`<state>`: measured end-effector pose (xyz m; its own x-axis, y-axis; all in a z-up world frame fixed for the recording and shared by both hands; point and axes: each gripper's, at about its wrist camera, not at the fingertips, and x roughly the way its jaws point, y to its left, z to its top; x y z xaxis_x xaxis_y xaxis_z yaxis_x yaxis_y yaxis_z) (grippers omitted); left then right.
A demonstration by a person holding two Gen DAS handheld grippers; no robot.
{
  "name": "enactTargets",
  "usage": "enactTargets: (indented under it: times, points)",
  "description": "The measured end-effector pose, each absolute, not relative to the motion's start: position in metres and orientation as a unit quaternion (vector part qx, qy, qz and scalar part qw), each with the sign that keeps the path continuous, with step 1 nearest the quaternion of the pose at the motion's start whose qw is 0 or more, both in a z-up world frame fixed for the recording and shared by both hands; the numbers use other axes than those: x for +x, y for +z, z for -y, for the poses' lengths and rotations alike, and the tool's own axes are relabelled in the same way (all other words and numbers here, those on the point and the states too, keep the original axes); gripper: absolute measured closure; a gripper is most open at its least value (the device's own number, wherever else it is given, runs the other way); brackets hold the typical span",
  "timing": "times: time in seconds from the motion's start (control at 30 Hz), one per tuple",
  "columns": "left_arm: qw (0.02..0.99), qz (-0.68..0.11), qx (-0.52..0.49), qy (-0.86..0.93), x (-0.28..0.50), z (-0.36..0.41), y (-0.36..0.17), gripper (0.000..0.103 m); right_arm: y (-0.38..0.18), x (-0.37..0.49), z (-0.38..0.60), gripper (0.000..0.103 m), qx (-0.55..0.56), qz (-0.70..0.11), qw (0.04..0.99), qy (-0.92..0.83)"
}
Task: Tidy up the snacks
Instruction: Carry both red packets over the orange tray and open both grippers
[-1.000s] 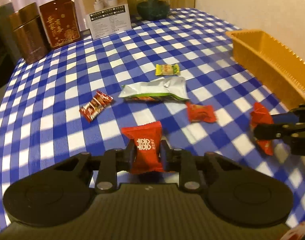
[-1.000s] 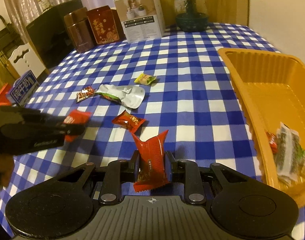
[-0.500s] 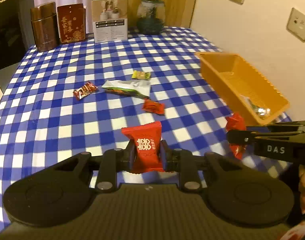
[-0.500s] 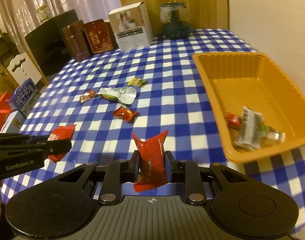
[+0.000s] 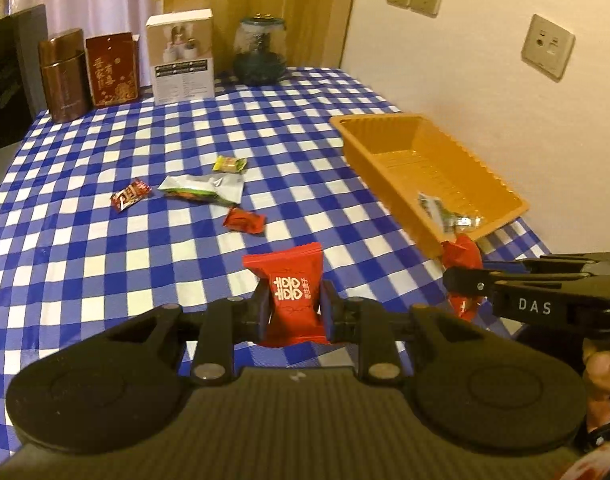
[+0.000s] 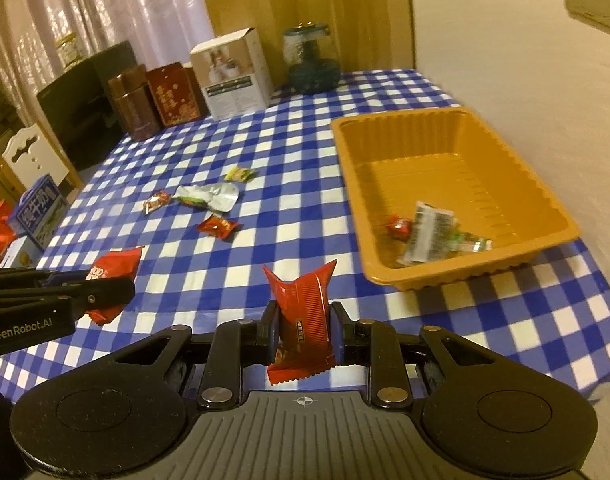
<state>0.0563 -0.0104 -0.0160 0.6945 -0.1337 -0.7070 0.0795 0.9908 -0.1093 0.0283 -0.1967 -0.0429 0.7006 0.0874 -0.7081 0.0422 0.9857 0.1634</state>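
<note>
Over the checkered bench both hand-held grippers are mid-carry — left hand-held gripper point(image 5: 293, 306) clamped on a red candy pack point(image 5: 291, 298), right hand-held gripper point(image 6: 304, 330) pinching a red wrapper point(image 6: 303, 320) — next up, I'd guess, swing over the orange tray point(image 6: 561, 216) and let go.

A blue-and-white checked tablecloth point(image 5: 85, 248) covers the table. On the right sits an orange tray point(image 6: 545, 216). A red packet with white characters point(image 5: 293, 296) fills the near centre, and another red packet point(image 6: 303, 320) shows ribbed foil. Farther off lie a silver pouch with green and red print point(image 5: 203, 188), a yellow-green candy point(image 5: 229, 164) and a small red candy point(image 5: 244, 220). A dark brown tin point(image 5: 63, 76) stands far left.
</note>
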Motion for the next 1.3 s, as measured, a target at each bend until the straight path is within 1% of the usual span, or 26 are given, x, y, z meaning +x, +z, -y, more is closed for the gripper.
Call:
enactTargets:
  times: [0.47,1.3]
  points:
    - [0.920,-0.381,-0.032,-0.084,0.062,0.039,-0.006,0.080,-0.028,0.010,0.228,0.077,0.102,-0.368,0.924,-0.016]
    - [0.915,-0.379,-0.029,-0.136,0.100,0.097,-0.002,0.080,-0.013,0.016,0.282,0.077,0.109,-0.353,0.927,-0.062]
